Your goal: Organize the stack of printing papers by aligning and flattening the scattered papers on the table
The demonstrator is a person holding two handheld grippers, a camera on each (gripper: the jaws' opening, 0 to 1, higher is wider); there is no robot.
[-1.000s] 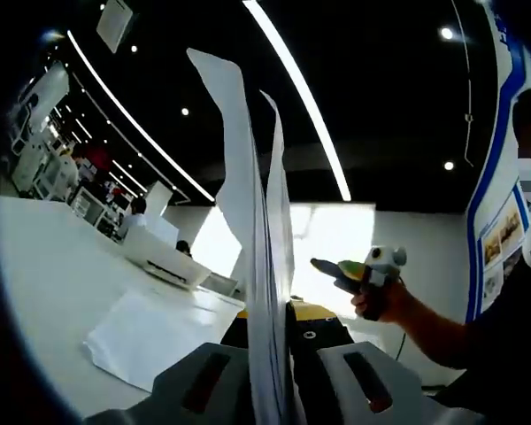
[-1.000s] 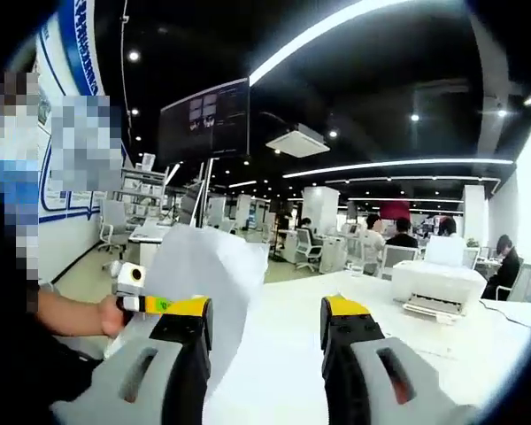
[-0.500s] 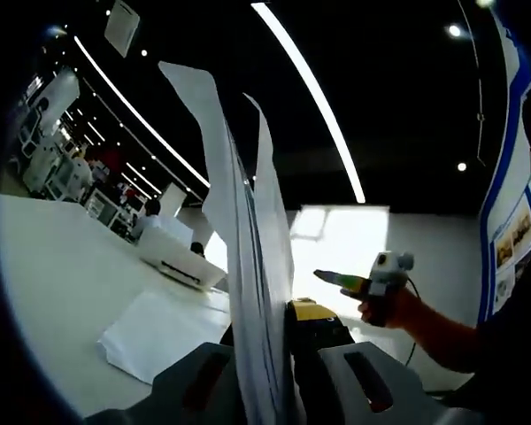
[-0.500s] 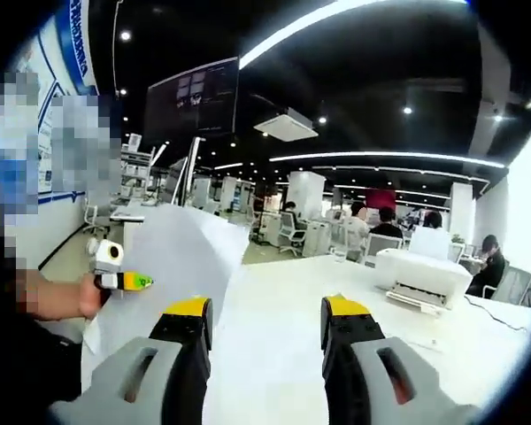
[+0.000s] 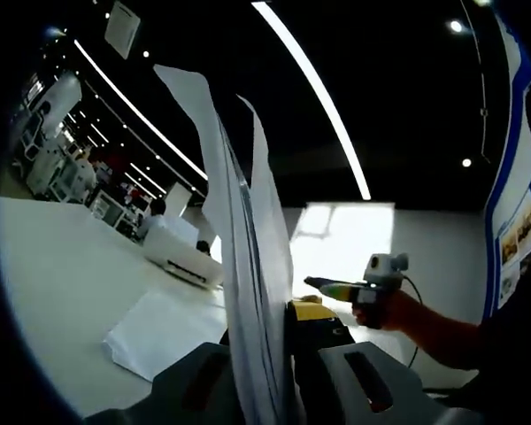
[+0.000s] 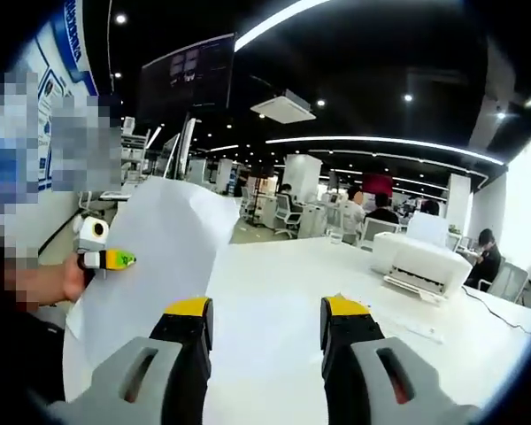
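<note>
Around us is an open office under long ceiling light strips, with a broad white counter carrying a white desktop printer. Our left gripper is clenched on a sheaf of white printing papers, held upright on edge above the counter; a second flat pile of white sheets lies below. Over the last second our right gripper, jaws apart and empty, has shifted so the lifted sheaf sits lower-left in its view. We judge the sheaf is about to be squared, then laid on the pile.
</note>
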